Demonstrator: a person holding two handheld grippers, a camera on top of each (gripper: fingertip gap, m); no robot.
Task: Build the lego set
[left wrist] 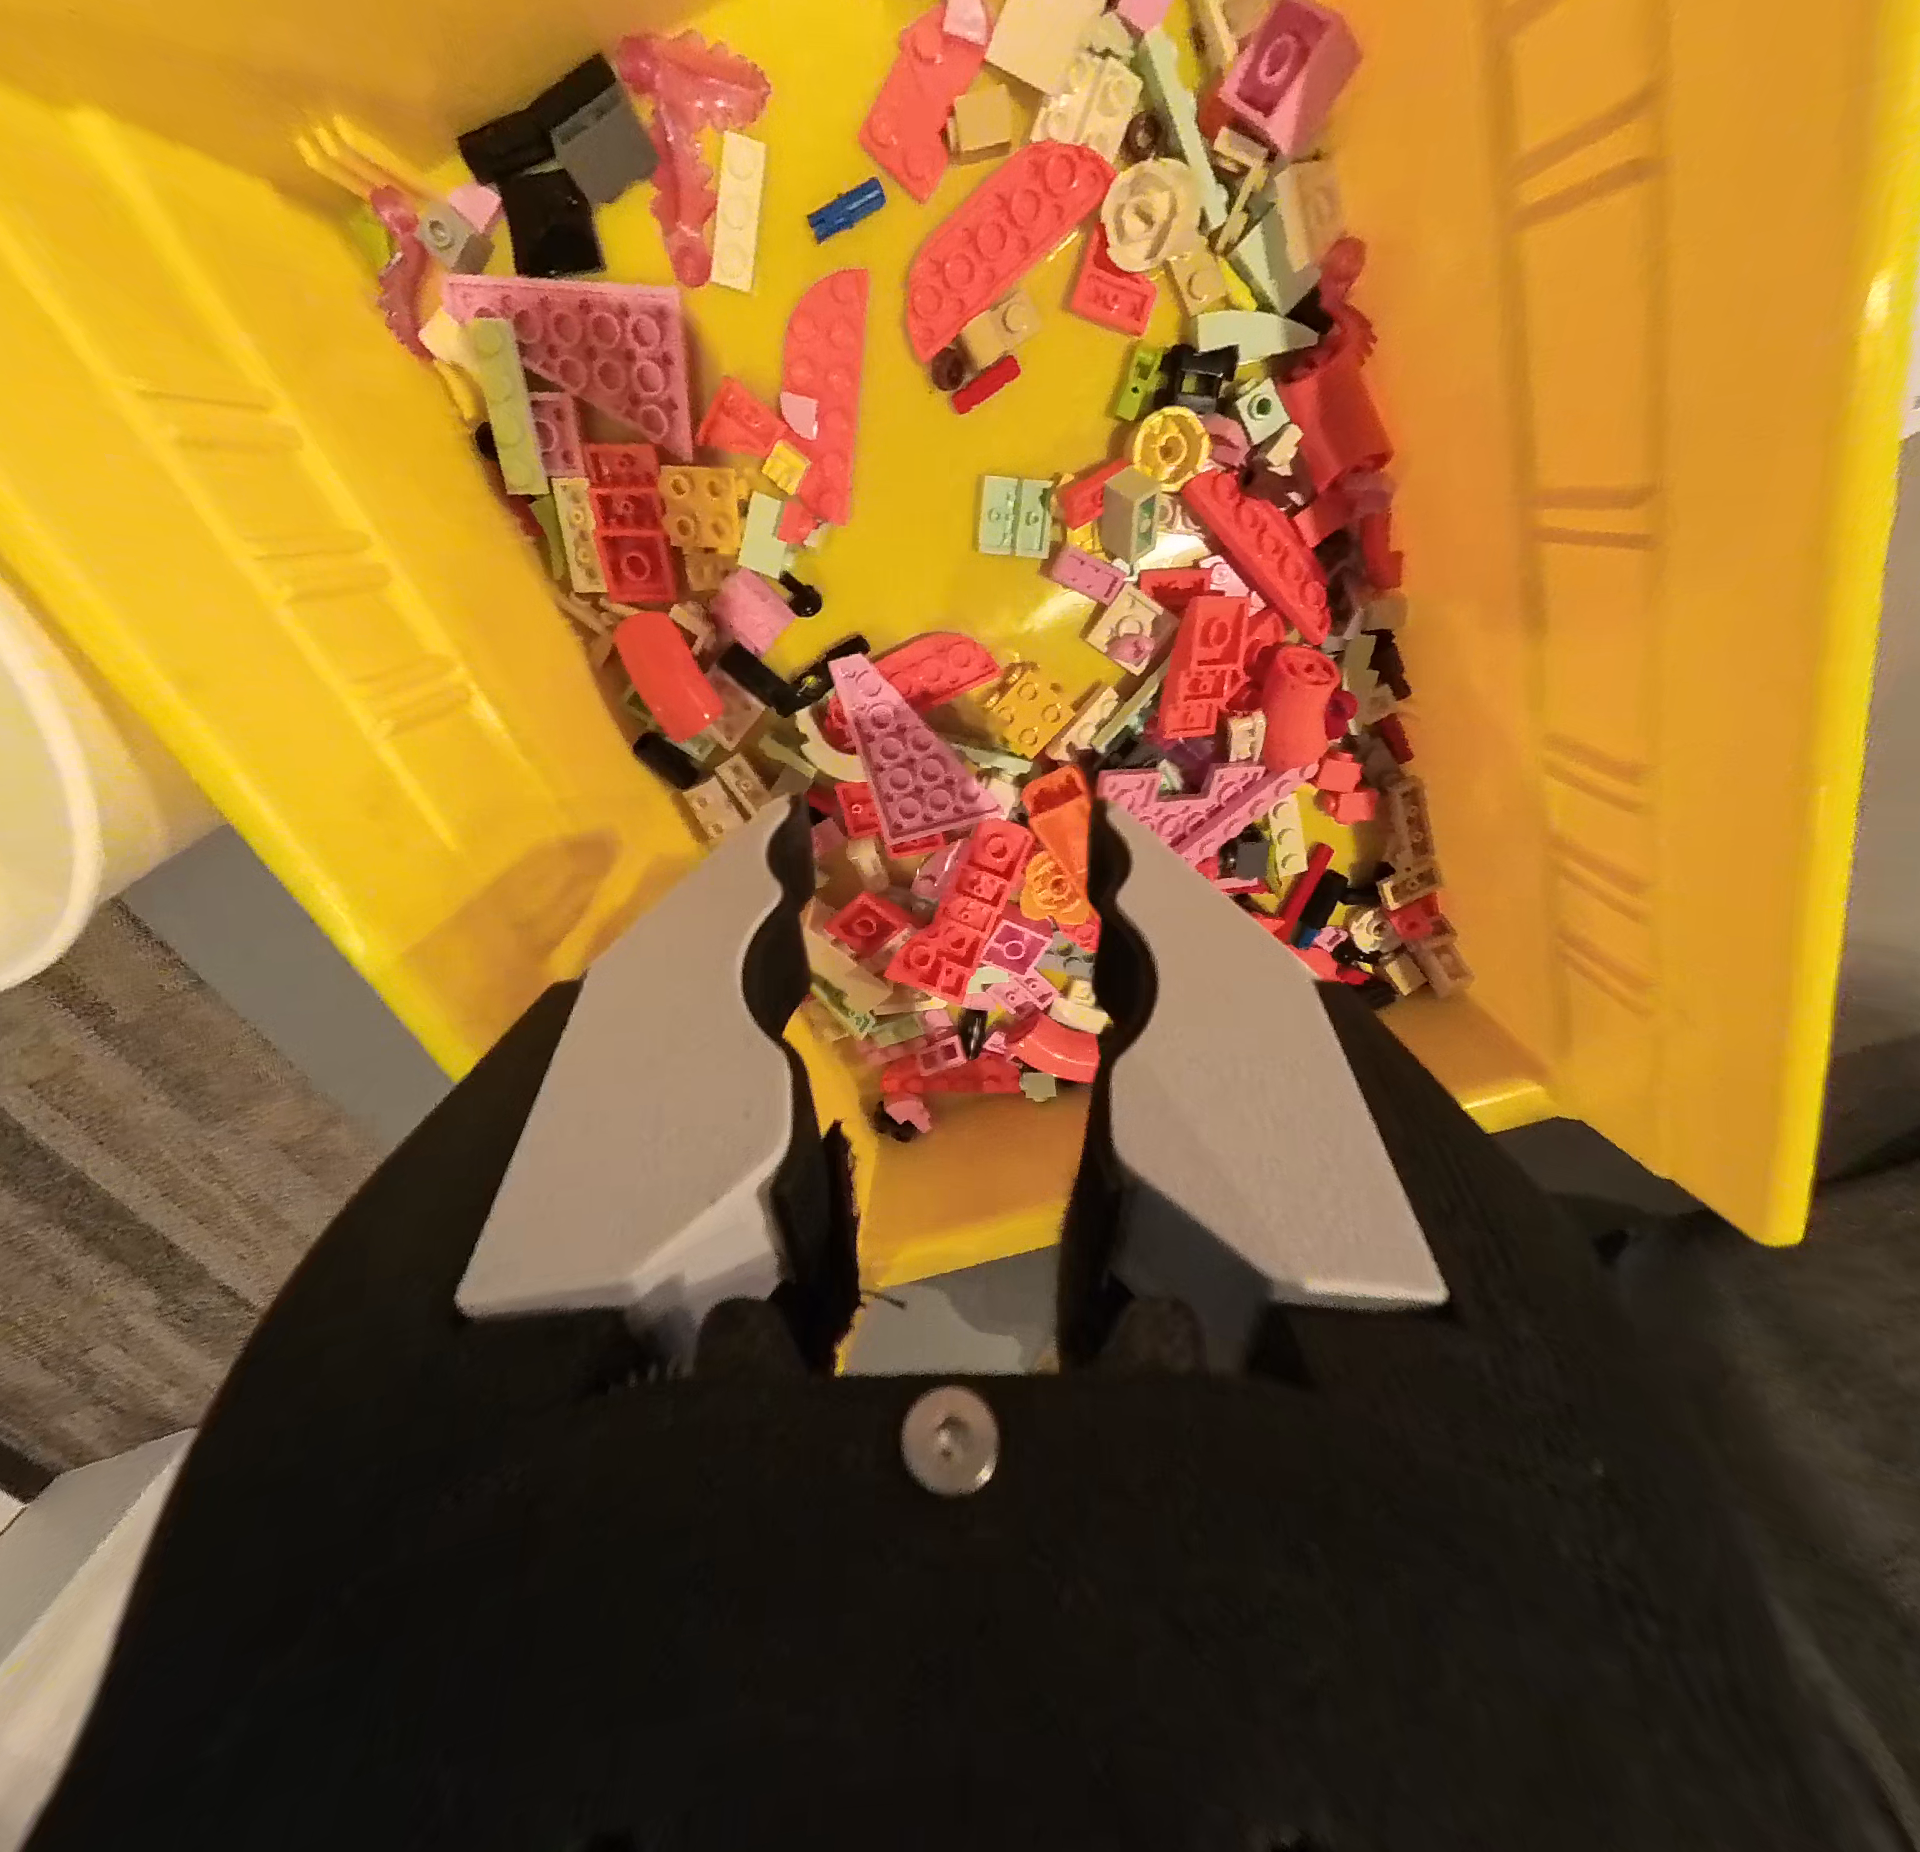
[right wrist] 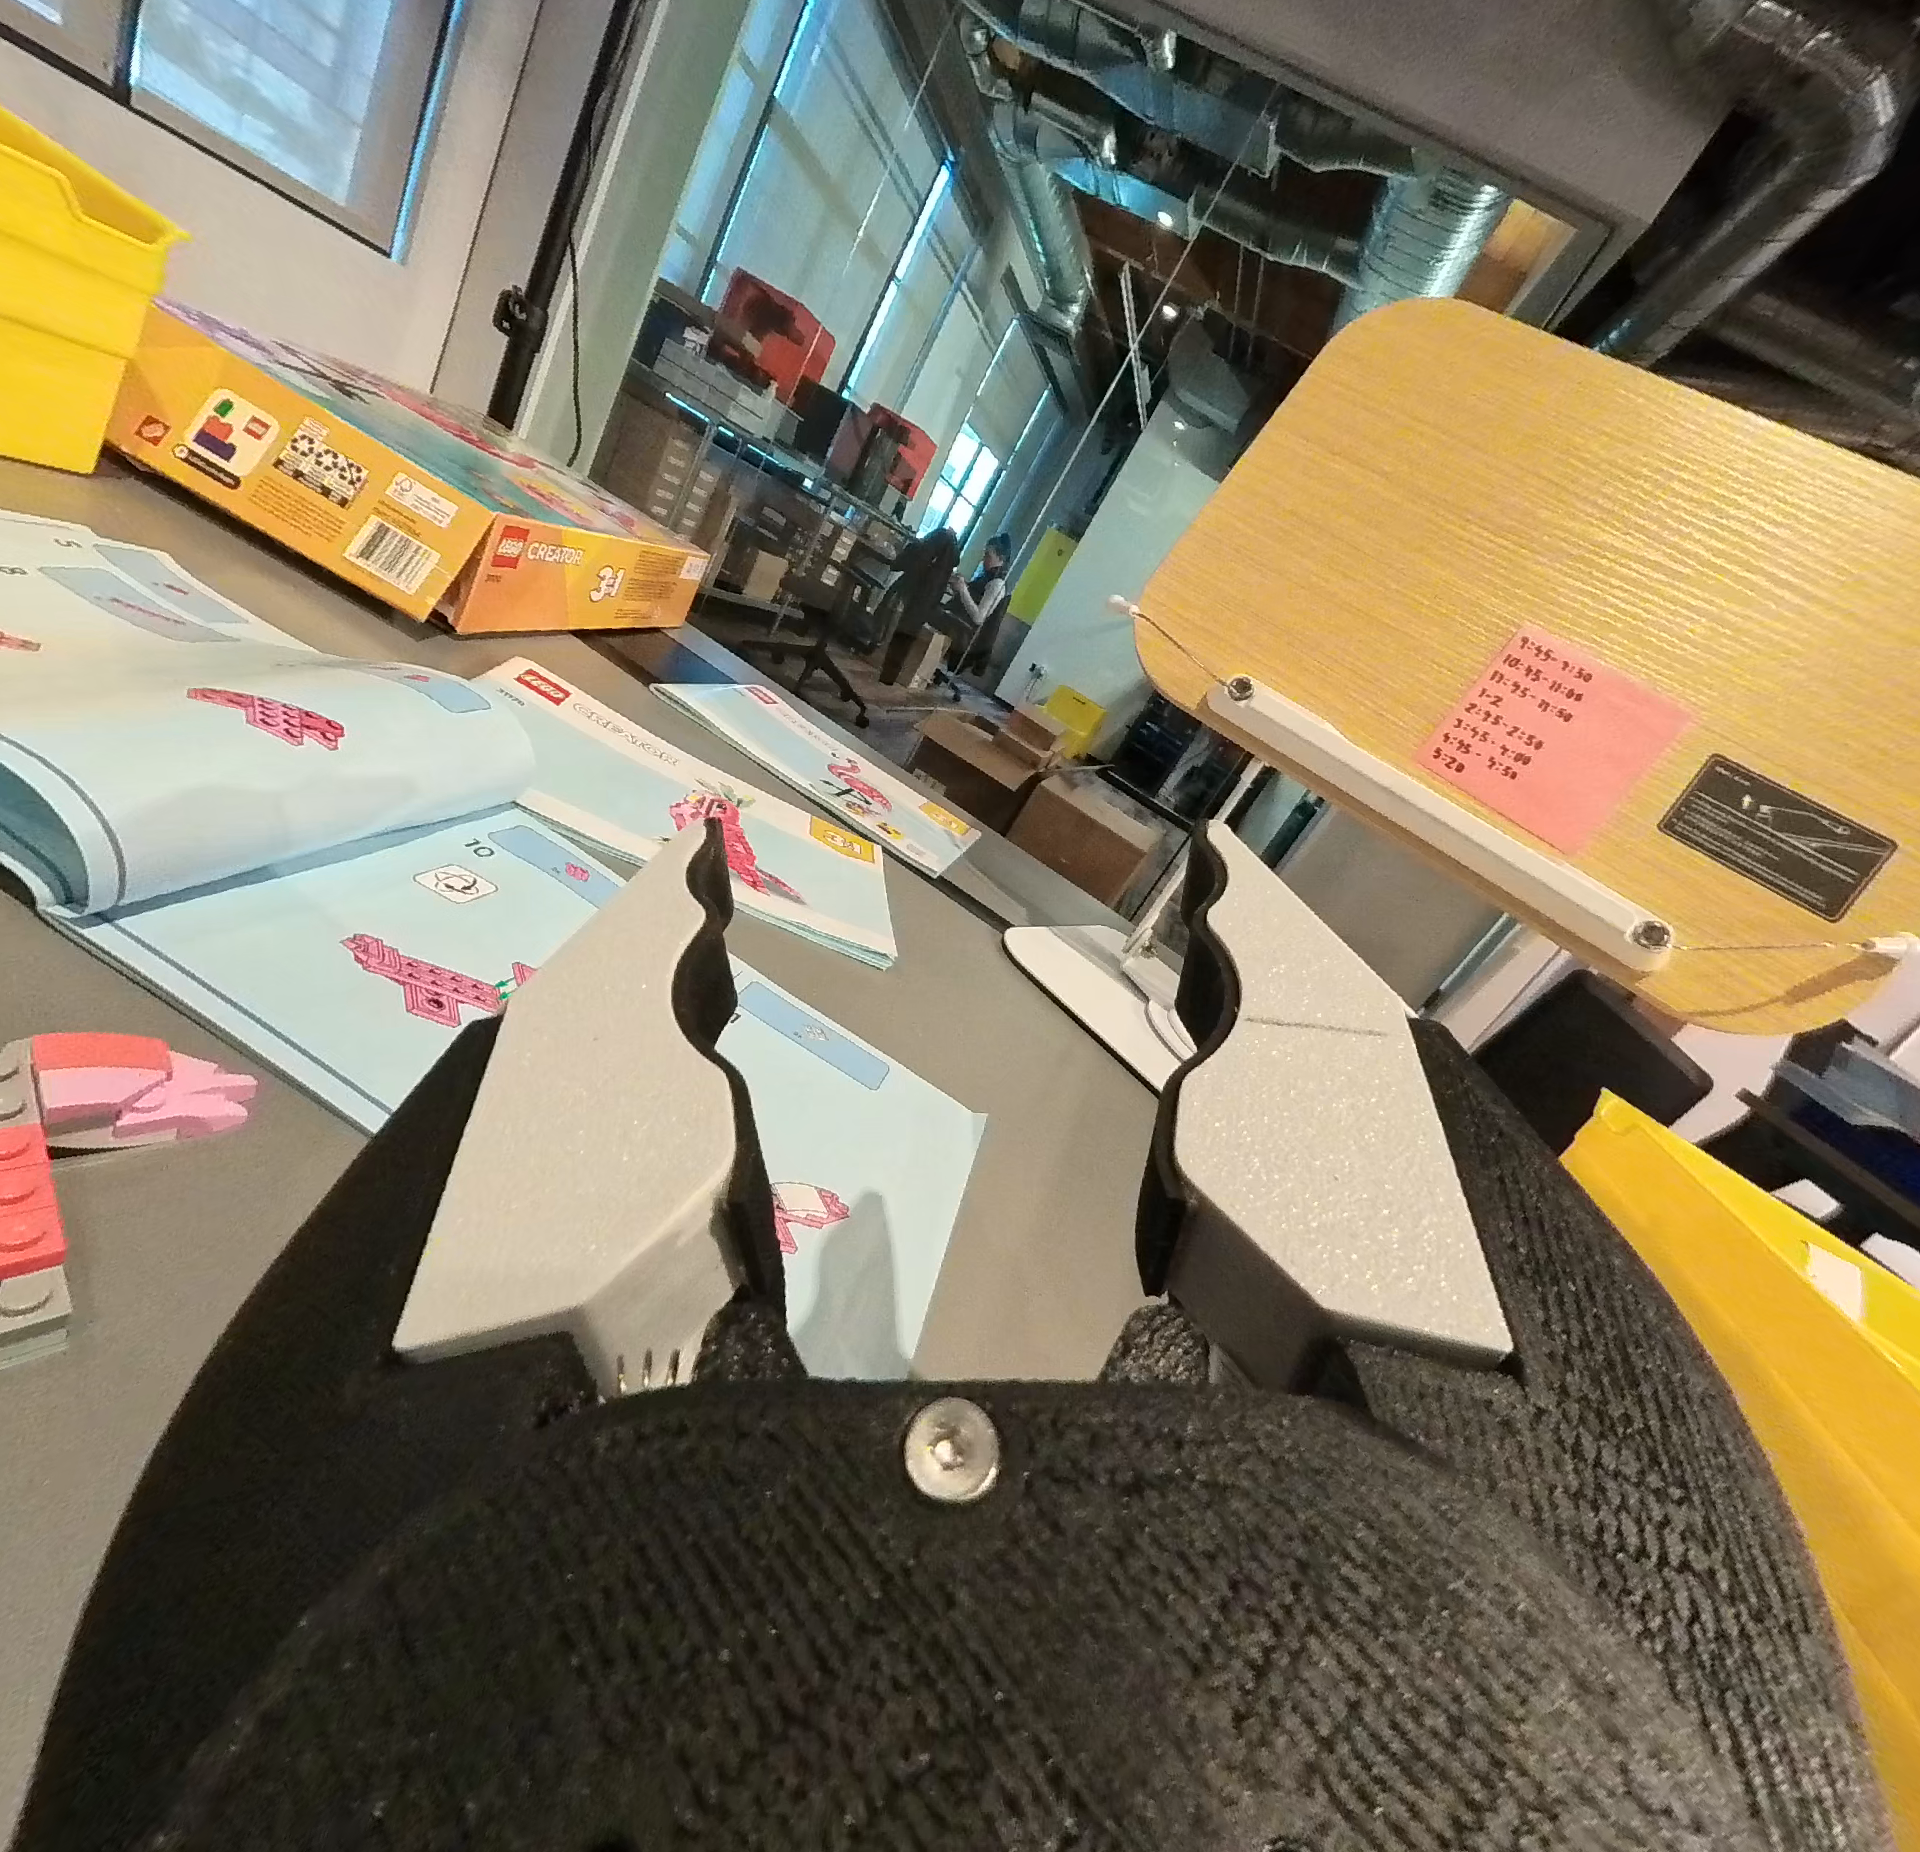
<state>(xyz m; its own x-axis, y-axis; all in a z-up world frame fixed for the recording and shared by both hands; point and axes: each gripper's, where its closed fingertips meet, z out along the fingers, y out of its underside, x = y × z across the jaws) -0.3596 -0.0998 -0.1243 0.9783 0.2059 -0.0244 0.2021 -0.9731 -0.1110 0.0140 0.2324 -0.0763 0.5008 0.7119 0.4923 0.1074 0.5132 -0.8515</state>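
Below, loose bricks in yellow bin, under parted left tongs.

Warm indoor light, glare on the yellow bin floor, motion-blurred bin edges, wide-angle bending; daylit windows behind.

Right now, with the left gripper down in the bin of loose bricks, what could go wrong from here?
The left gripper is open over a dense heap in the yellow bin; closing could catch several bricks together, such as the orange piece by its fingertip. The right gripper is open over the instruction booklet and might crease or drag a page.
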